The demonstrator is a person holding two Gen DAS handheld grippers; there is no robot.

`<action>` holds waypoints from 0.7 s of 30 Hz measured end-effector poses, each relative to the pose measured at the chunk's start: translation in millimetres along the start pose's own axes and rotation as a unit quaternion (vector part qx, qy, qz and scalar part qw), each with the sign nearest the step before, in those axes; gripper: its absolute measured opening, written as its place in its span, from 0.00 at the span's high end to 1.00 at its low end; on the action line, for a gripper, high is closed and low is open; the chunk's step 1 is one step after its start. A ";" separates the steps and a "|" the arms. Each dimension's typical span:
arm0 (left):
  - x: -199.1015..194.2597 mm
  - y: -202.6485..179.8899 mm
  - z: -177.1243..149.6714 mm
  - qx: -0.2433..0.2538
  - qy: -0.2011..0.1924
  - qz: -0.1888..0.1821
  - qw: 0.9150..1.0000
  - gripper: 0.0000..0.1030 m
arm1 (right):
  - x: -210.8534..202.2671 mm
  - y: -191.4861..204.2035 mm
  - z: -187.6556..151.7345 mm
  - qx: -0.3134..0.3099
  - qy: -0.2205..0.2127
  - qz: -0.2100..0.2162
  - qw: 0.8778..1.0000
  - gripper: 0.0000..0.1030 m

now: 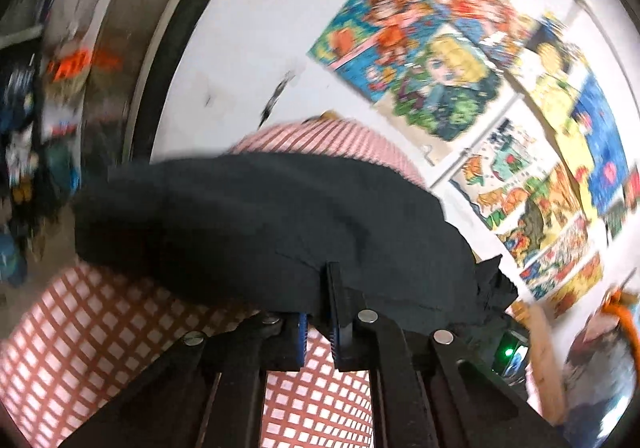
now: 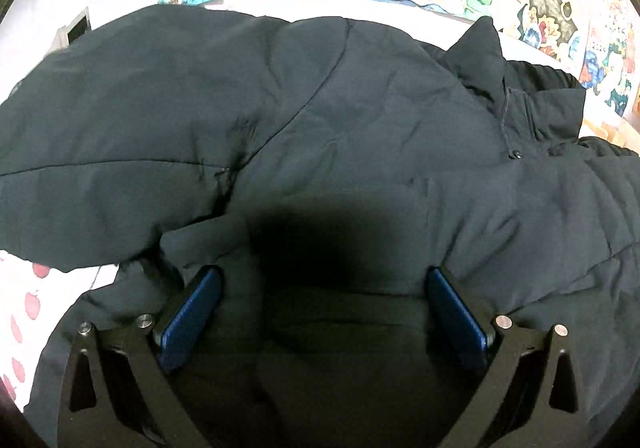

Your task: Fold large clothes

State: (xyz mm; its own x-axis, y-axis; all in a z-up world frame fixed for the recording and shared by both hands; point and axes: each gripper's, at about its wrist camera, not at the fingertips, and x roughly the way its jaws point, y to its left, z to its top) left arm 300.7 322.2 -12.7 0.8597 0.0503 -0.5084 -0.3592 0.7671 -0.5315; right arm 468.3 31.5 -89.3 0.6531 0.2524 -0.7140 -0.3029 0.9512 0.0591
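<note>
Dark navy padded fabric fills both views: the jacket [image 2: 360, 120] lies spread on a bed, its collar [image 2: 492, 60] and a snap button toward the upper right in the right wrist view, a sleeve [image 2: 120, 128] bulging across the left. The right gripper [image 2: 324, 280] hangs just over the jacket's body with its blue pads [image 2: 192, 312] wide apart, one to each side of a dark shadow on the cloth; whether the tips touch the fabric I cannot tell. In the left wrist view the left gripper [image 1: 320, 322] has its fingers [image 1: 340, 312] drawn together, clamped on an edge of the jacket [image 1: 260, 224], which drapes over the tips and rises as a dark mound ahead. Beneath it shows a red-and-white checked sheet [image 1: 100, 328]. Behind, on a white wall [image 1: 248, 28], hang bright cartoon posters [image 1: 440, 68], blurred in this view. A doorway [image 1: 176, 60] stands at the left, and blurred clutter fills the far left edge.
</note>
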 end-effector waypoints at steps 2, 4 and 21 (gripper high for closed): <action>-8.9 -17.4 5.0 0.049 -0.012 0.002 0.999 0.93 | -9.6 -7.1 4.2 0.006 0.009 0.013 1.000 0.02; -16.6 -36.1 9.2 0.099 -0.022 0.006 0.995 0.94 | -22.4 -12.9 4.9 0.017 0.015 0.026 0.999 0.02; -60.2 -203.5 -17.7 0.325 -0.052 -0.060 0.942 0.95 | -121.1 -145.6 -32.0 0.075 0.002 0.014 0.997 0.02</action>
State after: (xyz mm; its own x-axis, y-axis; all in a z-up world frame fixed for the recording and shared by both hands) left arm 315.5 151.7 114.1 0.9229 -0.0264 -0.3842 0.0136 0.9993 -0.0360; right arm 411.1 -143.2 -33.8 0.6426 0.2779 -0.7141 -0.2137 0.9599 0.1813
